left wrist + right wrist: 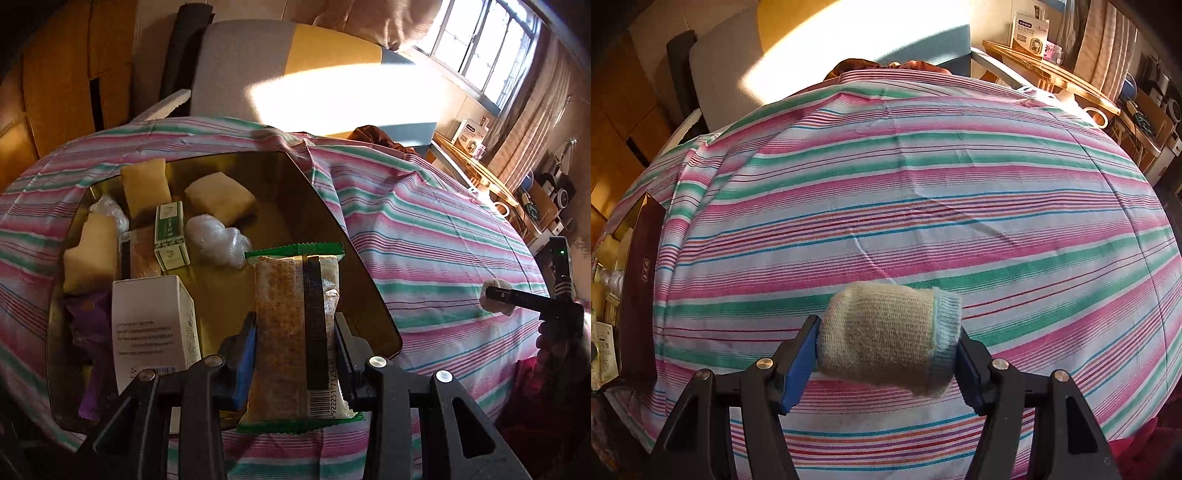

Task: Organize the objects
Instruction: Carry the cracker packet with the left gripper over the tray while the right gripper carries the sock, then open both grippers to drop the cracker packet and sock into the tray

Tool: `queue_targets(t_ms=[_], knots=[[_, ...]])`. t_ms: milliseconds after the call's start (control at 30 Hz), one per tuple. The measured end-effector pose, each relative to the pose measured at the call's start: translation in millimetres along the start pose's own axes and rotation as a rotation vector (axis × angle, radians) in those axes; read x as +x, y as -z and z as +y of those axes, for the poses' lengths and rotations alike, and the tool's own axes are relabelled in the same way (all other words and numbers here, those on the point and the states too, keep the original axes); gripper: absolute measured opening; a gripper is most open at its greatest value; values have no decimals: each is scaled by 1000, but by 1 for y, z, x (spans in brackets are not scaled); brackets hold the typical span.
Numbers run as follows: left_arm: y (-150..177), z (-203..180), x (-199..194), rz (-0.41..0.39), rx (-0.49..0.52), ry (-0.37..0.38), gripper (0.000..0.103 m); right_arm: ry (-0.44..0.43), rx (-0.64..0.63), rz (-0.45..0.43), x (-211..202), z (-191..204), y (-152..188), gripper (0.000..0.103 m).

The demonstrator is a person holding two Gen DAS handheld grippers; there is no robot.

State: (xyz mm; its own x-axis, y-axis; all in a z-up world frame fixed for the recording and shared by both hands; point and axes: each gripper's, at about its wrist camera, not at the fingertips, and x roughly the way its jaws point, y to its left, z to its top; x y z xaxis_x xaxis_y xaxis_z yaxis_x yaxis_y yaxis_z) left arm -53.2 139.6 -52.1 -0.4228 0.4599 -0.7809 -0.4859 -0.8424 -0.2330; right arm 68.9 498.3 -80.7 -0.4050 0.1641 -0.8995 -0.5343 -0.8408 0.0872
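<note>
The left gripper (295, 343) is closed on a long snack packet (295, 343) with green crimped ends, a brown face and a barcode near its lower end. Both jaws press against the packet's sides, and the packet stands lengthwise between them, over the near right part of a gold-lined tin box (295, 199). Whether its far end touches the box floor cannot be told from this angle.

Inside the box lie three pale yellow wrapped cakes (219, 197), two crumpled clear plastic bundles (216, 240), a small green-and-white carton (170, 236), a second brown snack packet partly hidden under that carton, a taller white box (155, 328) printed with text and a barcode, and a purple wrapper (90, 325) at the near left corner. The box rests on a bed covered with a pink, green and white striped sheet (443, 229).

The right gripper (886, 347) is clamped on a rolled beige sock (882, 339) with a pale blue ribbed cuff, its blue-padded jaws pressing the roll from both ends. It holds the sock just above the striped sheet, well to the right of the box, whose dark outer wall (639, 288) shows at the left edge of the right wrist view. In the left wrist view the same sock (495, 297) appears at the far right.
</note>
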Motion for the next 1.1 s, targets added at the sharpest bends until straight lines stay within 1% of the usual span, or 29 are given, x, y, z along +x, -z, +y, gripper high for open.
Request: queue_targets(t_ms=[33, 100, 167, 300, 400, 467, 567, 600, 667, 767, 867, 900, 1000, 1033, 1100], knots=[[-1, 2, 3, 2, -9, 7, 38, -18, -6, -6, -3, 6, -2, 67], [-3, 5, 10, 12, -4, -9, 38, -73, -20, -21, -10, 25, -9, 67], [-4, 7, 16, 19, 4, -24, 39, -142, -52, -44, -19, 53, -19, 67], [-2, 14, 27, 31, 11, -52, 39, -270, -178, -72, -30, 131, -44, 67], [0, 17, 28, 19, 22, -56, 46, -343, -269, -71, -29, 191, -59, 67], [0, 18, 24, 6, 24, -50, 52, -368, -338, -72, -26, 228, -66, 67], [1, 21, 12, -32, 34, -55, 53, -385, -450, -62, -19, 278, -69, 67], [1, 22, 7, -49, 36, -56, 54, -392, -489, -45, -14, 291, -69, 67], [3, 25, -4, -83, 39, -68, 56, -377, -546, -10, -1, 314, -67, 67], [4, 31, -15, -120, 33, -84, 56, -361, -590, 46, 20, 337, -61, 69], [4, 38, -24, -140, 12, -96, 57, -308, -614, 59, 37, 347, -58, 69], [4, 42, -27, -146, 2, -104, 58, -304, -618, 64, 40, 348, -57, 69], [5, 48, -35, -167, -18, -133, 68, -310, -605, 52, 38, 345, -56, 75], [4, 49, -36, -174, -27, -145, 72, -313, -597, 41, 34, 342, -56, 77], [5, 52, -42, -191, -41, -162, 76, -317, -573, 22, 26, 336, -55, 78]])
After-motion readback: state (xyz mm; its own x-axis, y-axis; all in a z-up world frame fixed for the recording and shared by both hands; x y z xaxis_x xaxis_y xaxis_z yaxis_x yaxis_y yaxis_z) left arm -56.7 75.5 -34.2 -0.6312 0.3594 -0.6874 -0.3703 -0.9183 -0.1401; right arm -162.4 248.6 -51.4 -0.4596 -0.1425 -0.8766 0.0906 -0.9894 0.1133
